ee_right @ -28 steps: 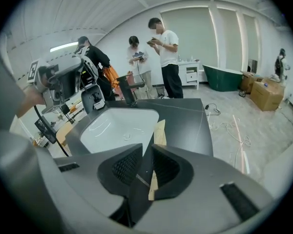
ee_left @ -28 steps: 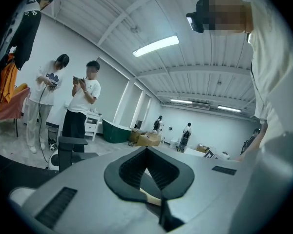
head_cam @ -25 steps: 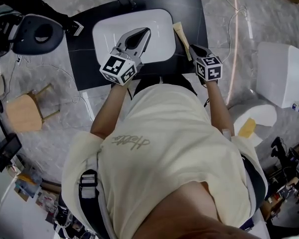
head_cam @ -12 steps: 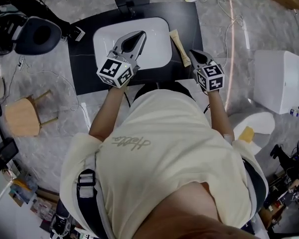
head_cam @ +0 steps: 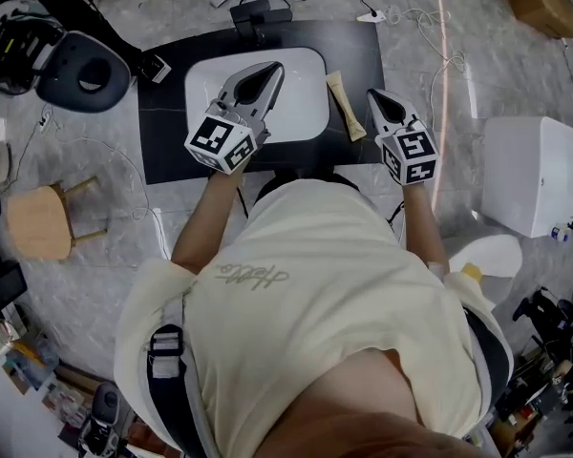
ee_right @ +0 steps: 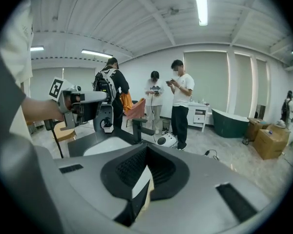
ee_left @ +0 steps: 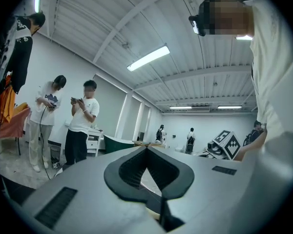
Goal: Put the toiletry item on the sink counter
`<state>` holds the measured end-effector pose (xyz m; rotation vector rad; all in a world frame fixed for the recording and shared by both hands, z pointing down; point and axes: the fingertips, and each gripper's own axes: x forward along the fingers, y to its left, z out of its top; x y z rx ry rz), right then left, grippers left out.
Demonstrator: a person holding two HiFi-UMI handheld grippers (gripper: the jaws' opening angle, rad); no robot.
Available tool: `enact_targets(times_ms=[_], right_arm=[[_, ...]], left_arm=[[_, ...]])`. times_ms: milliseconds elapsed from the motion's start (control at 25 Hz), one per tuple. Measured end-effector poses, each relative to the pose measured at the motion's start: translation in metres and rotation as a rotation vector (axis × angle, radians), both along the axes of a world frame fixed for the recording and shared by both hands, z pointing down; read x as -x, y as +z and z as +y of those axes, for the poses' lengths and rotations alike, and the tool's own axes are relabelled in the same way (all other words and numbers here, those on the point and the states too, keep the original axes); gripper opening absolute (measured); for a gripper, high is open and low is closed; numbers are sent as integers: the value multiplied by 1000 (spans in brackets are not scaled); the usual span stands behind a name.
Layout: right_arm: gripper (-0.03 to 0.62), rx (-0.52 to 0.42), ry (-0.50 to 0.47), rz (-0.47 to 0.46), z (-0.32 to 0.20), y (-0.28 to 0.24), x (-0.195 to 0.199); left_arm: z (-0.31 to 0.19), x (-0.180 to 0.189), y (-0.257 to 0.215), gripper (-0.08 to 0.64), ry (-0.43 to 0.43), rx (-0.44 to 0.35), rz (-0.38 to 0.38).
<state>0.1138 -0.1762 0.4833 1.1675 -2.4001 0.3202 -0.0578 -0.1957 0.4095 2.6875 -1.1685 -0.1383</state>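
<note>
The toiletry item (head_cam: 346, 106) is a beige tube lying flat on the black sink counter (head_cam: 167, 151), just right of the white basin (head_cam: 306, 113). My left gripper (head_cam: 270, 71) hangs over the basin with its jaws together and nothing in them. My right gripper (head_cam: 374, 96) is just right of the tube, apart from it, also shut and empty. In the left gripper view the left gripper (ee_left: 146, 147) points level across the room. In the right gripper view the right gripper (ee_right: 146, 147) looks over the counter (ee_right: 83, 145) and basin (ee_right: 105, 147) toward the black faucet (ee_right: 136, 126).
A black faucet (head_cam: 253, 12) stands at the back of the basin. A black toilet seat (head_cam: 81, 70) and a wooden stool (head_cam: 38, 222) are on the left, a white box (head_cam: 544, 175) on the right. Cables cross the floor. Several people (ee_right: 180, 101) stand beyond.
The head view has shifted, so the counter sits lower in the picture. The tube stays flat on the counter. Both grippers remain shut, and the right one stands slightly further from the tube.
</note>
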Motion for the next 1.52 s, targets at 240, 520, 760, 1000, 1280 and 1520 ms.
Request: enact_targets(times_ms=[240,520,760,1000,1280,1520], right_arm=[[-5,-88,-5,-33,-3,-37,3],[-5,-213,10,-73,-3,-94,1],[-5,-262,20,-94,-7,-114,-2],[-5,-305,17,-126,-6,-134,-2],[-5,-364,15,-159,-5,-153,-3],[-5,-375,20,-180,-7,-154,-4]], left_arm=[[5,2,-22,3,-19,-46,6],[13,4,-46,3,-31,-93,2],[10,8,-60,3,-38,-115,3],[7,7,-71,3,-38,-144,-15],[3,2,-78,3,-36,-173,-48],[-3,-3,-87,3,-40,-177,-46]])
